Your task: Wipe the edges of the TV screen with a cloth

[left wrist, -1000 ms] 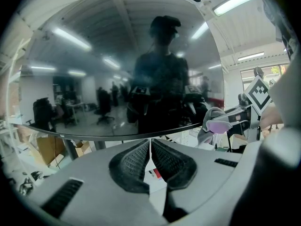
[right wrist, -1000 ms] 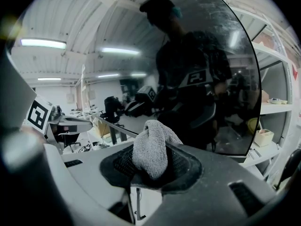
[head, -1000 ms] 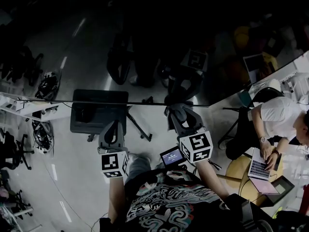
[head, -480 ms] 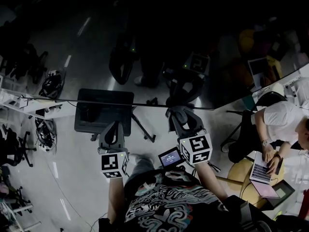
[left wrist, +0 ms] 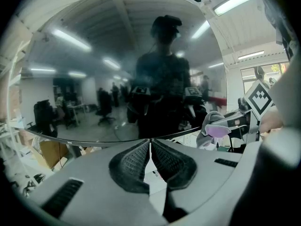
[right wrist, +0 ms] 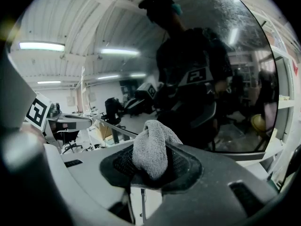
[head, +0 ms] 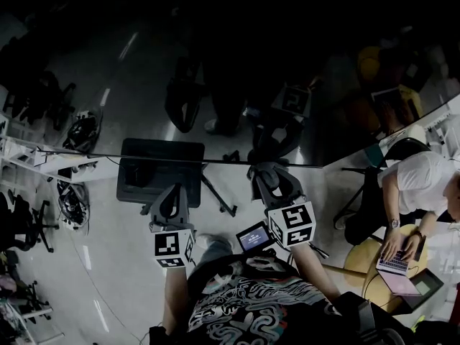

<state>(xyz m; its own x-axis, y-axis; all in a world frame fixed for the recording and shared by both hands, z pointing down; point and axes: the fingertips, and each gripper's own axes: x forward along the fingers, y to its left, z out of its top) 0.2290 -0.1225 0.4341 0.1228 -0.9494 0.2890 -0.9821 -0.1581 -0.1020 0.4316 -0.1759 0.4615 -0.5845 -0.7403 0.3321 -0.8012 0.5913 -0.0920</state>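
Left gripper [left wrist: 150, 142] first: jaws pressed together on nothing, tips just short of the TV screen [left wrist: 117, 69], about level with its lower edge [left wrist: 89, 140]. Over to the right gripper [head: 271, 175], and there's the cloth [right wrist: 150, 149], a grey wad pinched between its jaws, bulging out ahead of the tips, close to that same lower edge. Here's the danger: only a small bunch pokes forward, so a hard push could, I reckon, bring bare jaw onto the glass, or a drag along the rim could tug the cloth free.
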